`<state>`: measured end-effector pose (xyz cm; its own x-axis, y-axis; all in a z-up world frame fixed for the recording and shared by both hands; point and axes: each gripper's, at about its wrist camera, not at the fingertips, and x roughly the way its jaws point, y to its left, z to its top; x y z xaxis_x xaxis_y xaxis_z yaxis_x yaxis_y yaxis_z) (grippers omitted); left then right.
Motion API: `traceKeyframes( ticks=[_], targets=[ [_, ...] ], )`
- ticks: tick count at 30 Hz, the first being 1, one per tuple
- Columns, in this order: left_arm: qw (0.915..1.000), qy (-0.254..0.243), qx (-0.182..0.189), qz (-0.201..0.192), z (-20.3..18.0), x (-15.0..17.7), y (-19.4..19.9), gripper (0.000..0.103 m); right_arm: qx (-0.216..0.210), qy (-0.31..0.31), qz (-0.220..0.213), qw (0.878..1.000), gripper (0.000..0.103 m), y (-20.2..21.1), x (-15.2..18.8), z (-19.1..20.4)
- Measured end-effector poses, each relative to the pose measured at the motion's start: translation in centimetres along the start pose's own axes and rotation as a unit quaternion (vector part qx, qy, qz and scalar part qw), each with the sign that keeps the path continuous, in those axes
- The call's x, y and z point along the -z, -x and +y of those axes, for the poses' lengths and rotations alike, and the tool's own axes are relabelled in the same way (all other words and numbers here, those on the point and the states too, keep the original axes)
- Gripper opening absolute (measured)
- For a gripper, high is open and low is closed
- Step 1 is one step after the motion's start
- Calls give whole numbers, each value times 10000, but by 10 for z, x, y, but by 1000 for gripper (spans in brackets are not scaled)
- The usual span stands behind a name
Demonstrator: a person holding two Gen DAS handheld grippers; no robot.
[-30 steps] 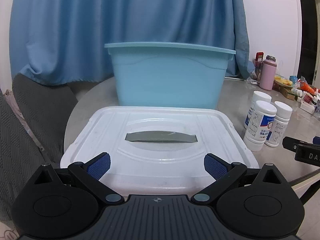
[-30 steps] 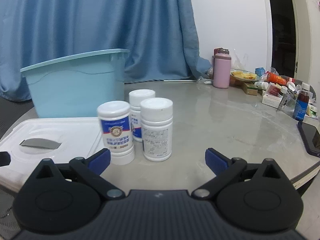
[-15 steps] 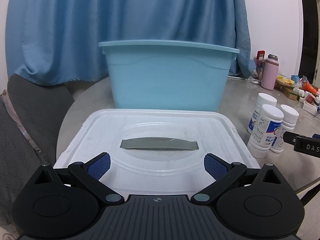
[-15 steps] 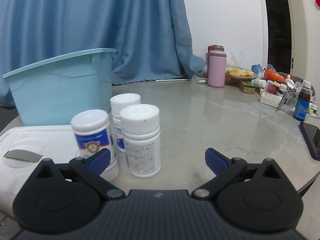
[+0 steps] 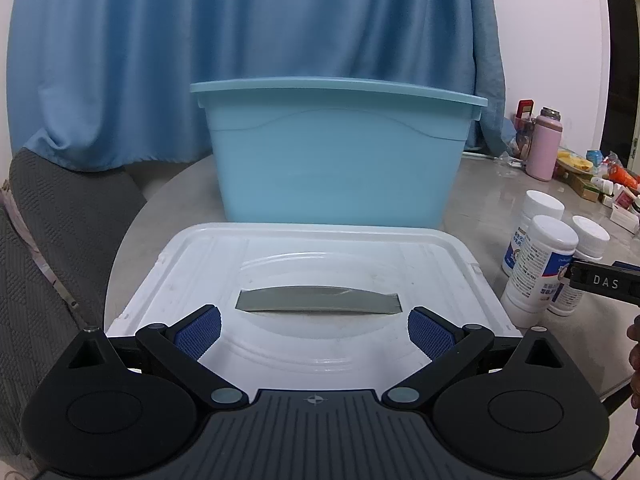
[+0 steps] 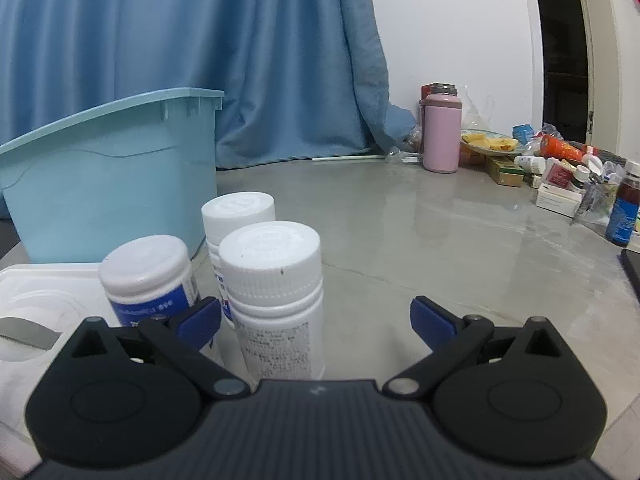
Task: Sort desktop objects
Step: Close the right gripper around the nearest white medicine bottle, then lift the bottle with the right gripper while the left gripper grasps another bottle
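Three white pill bottles stood upright, long axes vertical, caps up, clustered near the right edge of the white lid (image 5: 320,264) on the grey stone-look table (image 6: 440,248). The nearest bottle (image 6: 276,296) carried small dense print, too fine to read; the blue-labelled bottle (image 6: 148,280) stood just to its left, and the rear bottle (image 6: 238,216) stood behind the two, close against them. The right gripper (image 6: 316,320) was spread wide, its blue pads apart, with the nearest bottle between the fingers towards the left one, gripped by neither. The left gripper (image 5: 314,330) was likewise released and grasped nothing, hovering over the near edge of the white lid, which lay flat with a strip of grey tape (image 5: 318,302) running left to right across its middle. In the left wrist view the tip of the right gripper showed at the right edge with the letters "DAS" readable on it. Behind the lid stood an open light blue bin (image 5: 336,156), its long side facing the left camera. A blue curtain (image 5: 240,52) hung behind the table and a white wall (image 6: 452,40) stood to the right. A pink flask (image 6: 442,136), a plate of yellow food (image 6: 490,145), small boxes and a dark bottle (image 6: 624,208) with a blue label crowded the far right of the table.
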<state>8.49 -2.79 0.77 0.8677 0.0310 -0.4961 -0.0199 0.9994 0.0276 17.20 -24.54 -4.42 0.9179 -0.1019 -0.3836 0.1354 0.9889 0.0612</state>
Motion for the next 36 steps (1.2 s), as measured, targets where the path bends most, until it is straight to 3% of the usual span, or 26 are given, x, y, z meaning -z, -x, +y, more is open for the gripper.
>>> traceKeyframes(
  ticks=[3,4,5,6,7,16,36],
  targets=[
    [10000,-45,-23,19,1,0,-2,101,-9,69,6,10000,100,-9,-1,2],
    [10000,-62,-32,23,1,-1,-3,101,-34,68,28,10000,92,-10,-2,3],
    [10000,-74,-38,26,2,-1,-4,101,-58,66,51,9999,69,-12,-2,4],
    [10000,-82,-44,28,3,-1,-4,101,-82,65,73,9999,54,-14,-2,4],
    [9999,-85,-51,29,4,-2,-5,101,-107,63,95,9999,49,-16,-3,5],
    [10000,-26,-29,-15,10,-6,-5,101,-212,-13,119,9997,48,-6,-4,8],
    [9990,13,421,-173,-9,18,51,101,72,-26,56,10000,48,85,12,-5]
  ],
)
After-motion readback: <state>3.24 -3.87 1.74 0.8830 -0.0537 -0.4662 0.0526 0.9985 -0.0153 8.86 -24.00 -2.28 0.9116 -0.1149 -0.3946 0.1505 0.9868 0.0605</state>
